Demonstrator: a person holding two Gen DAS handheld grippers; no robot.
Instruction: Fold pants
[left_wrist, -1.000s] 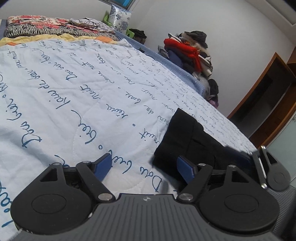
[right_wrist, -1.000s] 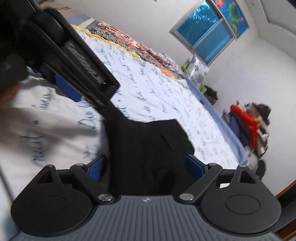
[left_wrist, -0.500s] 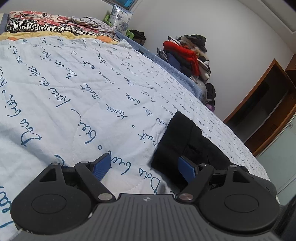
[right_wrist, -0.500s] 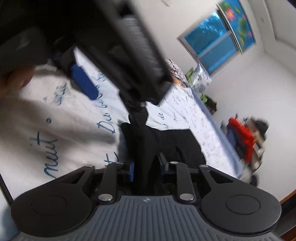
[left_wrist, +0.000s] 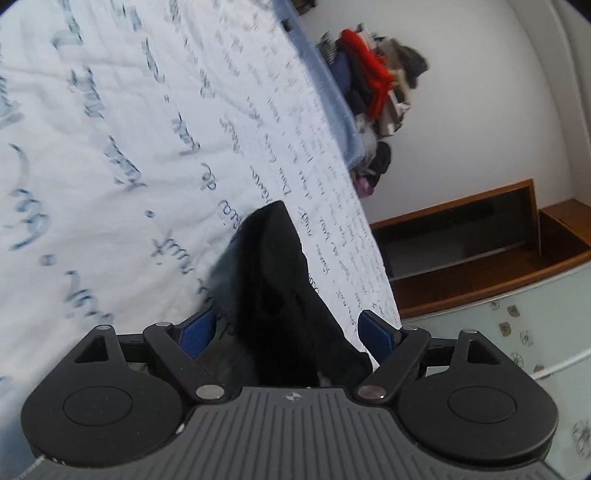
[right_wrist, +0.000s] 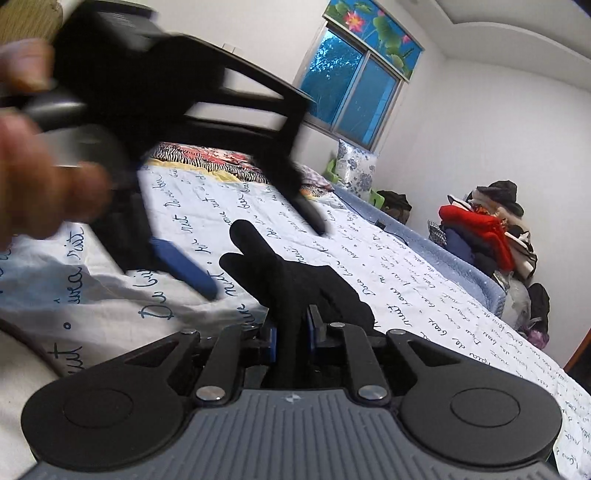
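In the left wrist view, the left tool (left_wrist: 286, 334) stands wide and is opening further, the black pants (left_wrist: 280, 295) lying between its blue pads without being pinched, on the script-printed bedspread (left_wrist: 129, 147). In the right wrist view, the right tool (right_wrist: 291, 338) is closing, its pads clenched on a fold of the pants (right_wrist: 295, 284), while a hand (right_wrist: 40, 177) carries the blurred left tool (right_wrist: 147, 110) above.
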